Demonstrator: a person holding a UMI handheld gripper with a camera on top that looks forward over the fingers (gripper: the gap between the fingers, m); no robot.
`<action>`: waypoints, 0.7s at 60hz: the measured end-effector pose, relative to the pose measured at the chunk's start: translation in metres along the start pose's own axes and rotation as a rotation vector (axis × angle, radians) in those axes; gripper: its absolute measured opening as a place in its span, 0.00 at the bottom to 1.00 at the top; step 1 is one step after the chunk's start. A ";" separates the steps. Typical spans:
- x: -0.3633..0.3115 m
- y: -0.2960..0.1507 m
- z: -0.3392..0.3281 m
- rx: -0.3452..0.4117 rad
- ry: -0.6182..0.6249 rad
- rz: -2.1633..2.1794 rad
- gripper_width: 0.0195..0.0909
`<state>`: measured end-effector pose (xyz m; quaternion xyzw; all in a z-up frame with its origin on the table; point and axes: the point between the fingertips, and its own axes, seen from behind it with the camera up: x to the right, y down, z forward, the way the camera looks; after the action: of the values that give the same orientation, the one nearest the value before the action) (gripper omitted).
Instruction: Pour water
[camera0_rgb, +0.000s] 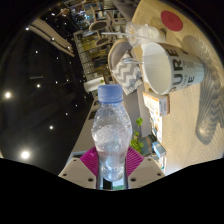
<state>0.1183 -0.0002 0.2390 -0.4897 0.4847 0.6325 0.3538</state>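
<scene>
My gripper (110, 166) is shut on a clear plastic water bottle (110, 130), with the magenta pads (90, 160) pressed against its lower body on both sides. The bottle points away from me and has a light blue cap (111, 94) at its far end. Beyond the cap and to the right are a white paper cup with dark lettering (172, 68) and a grey chevron-patterned cup (127, 68). Both cups appear turned sideways because the whole scene looks rotated. They stand on a light wooden table (195, 125).
A red round spot (172, 20) lies on the wooden surface beyond the cups. Small green and white items (150, 135) sit near the bottle's right side. To the left is a dark room with bright lamps (25, 154) and shelving (90, 45).
</scene>
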 end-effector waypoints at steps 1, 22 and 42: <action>-0.003 -0.004 -0.009 -0.006 -0.006 0.035 0.15; 0.019 -0.031 -0.005 -0.031 0.025 0.224 0.15; -0.057 -0.049 -0.024 -0.075 0.149 -0.646 0.15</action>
<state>0.1856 -0.0081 0.2791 -0.6757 0.3053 0.4674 0.4815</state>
